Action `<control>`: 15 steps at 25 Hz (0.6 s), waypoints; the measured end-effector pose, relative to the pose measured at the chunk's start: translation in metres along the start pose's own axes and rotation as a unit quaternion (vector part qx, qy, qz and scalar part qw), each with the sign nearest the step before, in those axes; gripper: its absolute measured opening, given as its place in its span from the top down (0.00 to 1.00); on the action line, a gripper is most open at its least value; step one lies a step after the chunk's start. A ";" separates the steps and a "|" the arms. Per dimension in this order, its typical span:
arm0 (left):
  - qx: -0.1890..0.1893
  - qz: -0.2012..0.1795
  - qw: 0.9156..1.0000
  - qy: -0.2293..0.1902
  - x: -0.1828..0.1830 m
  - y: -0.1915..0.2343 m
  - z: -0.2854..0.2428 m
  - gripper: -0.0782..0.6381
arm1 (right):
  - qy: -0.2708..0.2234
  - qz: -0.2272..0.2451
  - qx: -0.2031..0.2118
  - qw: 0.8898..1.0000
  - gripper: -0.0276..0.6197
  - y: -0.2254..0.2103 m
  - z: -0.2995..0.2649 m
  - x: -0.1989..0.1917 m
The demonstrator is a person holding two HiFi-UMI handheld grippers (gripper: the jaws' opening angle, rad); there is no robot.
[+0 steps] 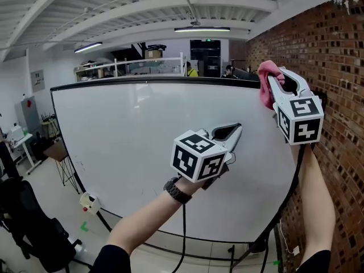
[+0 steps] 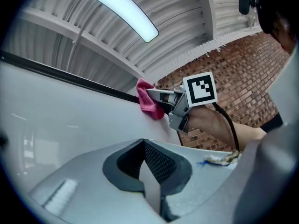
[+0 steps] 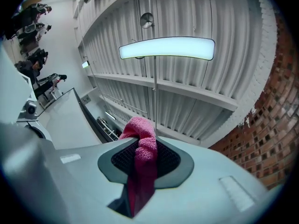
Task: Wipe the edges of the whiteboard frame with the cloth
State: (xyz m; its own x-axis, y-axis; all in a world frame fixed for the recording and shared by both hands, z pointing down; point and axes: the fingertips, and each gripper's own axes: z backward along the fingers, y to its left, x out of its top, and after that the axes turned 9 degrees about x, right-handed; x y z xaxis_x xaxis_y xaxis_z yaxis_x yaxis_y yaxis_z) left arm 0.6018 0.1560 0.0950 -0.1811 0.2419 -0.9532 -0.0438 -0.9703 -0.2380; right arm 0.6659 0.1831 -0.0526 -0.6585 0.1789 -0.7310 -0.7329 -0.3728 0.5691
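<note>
Cloth (image 1: pixel 265 77) pinched in right tool (image 1: pixel 273 85), masking whiteboard frame (image 1: pixel 170 80) corner; left tool (image 1: pixel 232 132) pressed together, empty.

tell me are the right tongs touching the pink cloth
Touching. The right gripper view shows the pink cloth pinched between the shut tongs of the right gripper, with its end bulging out past their tips.

Both grey: left gripper (image 1: pixel 230 133), right gripper (image 1: pixel 277 83); black-and-white marker cubes (image 1: pixel 199 156); black cables (image 1: pixel 183 235); black wristwatch (image 1: pixel 177 191); dark sleeves (image 1: pixel 111 260).
</note>
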 end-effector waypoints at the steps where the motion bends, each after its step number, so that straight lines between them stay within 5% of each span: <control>1: 0.013 -0.005 1.000 0.002 0.002 0.006 0.012 0.89 | -0.004 0.002 0.008 1.000 0.83 0.012 -0.003 0.006; 15: 0.127 -0.033 0.991 0.023 0.023 0.098 0.134 0.89 | -0.022 -0.002 0.058 0.998 0.83 0.134 -0.071 0.063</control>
State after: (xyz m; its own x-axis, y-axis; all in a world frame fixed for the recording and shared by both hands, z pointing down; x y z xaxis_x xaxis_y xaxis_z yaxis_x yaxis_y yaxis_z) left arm 0.4617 0.0663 0.0751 -0.1259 0.2983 -0.9461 -0.3013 -0.9202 -0.2500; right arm 0.5389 0.0795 -0.0491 -0.6610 0.2200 -0.7174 -0.7482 -0.2650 0.6082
